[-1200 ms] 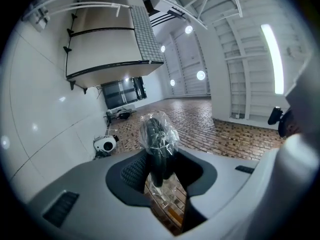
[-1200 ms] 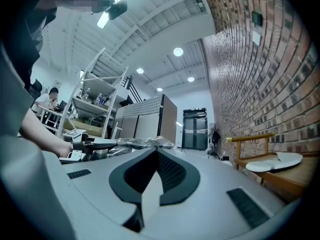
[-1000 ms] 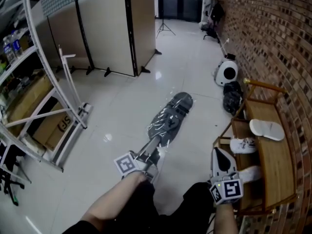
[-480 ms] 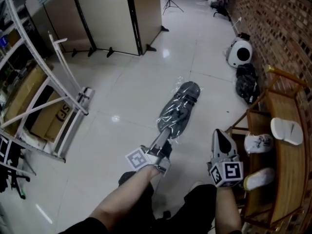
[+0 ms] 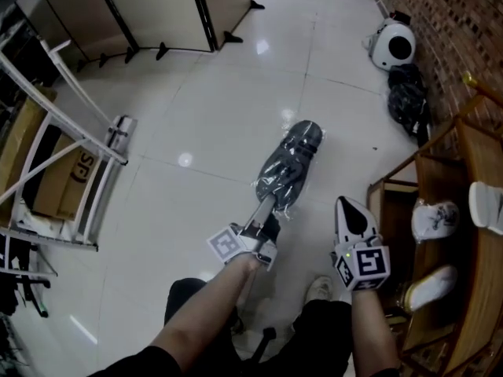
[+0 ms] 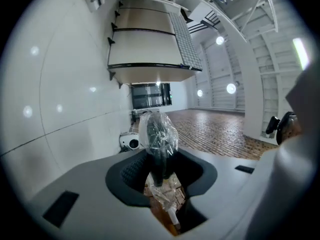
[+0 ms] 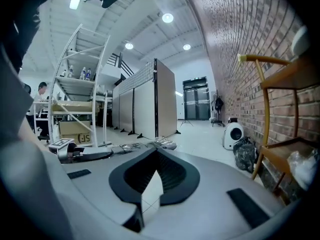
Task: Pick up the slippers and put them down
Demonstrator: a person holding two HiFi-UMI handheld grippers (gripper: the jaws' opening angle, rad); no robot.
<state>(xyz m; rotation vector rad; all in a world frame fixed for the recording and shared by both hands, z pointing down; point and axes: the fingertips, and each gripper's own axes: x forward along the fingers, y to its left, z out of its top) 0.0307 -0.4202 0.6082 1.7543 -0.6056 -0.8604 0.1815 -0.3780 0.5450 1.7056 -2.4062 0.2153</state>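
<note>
A dark slipper [image 5: 289, 163] wrapped in clear plastic hangs just above the white tiled floor, its toe pointing away from me. My left gripper [image 5: 265, 210] is shut on its heel end. In the left gripper view the wrapped slipper [image 6: 158, 136] stands up between the pads of the left gripper [image 6: 160, 171]. To its right, my right gripper [image 5: 350, 210] is shut with nothing in it, close to the wooden shoe rack [image 5: 393, 191]. In the right gripper view the right gripper [image 7: 156, 151] has its tips together, and the slipper [image 7: 161, 144] lies beyond them.
The rack holds white slippers [image 5: 436, 218] [image 5: 428, 287] [image 5: 487, 204]. A white round appliance [image 5: 393, 47] and a black bag [image 5: 410, 100] sit by the brick wall. A metal shelf frame [image 5: 71, 151] with a cardboard box [image 5: 67, 183] stands left. My shoe [image 5: 318, 290] is below.
Both grippers have sunk toward the floor, the left one still carrying the wrapped slipper. The head view has tipped further down, so the rack and floor fill more of it.
</note>
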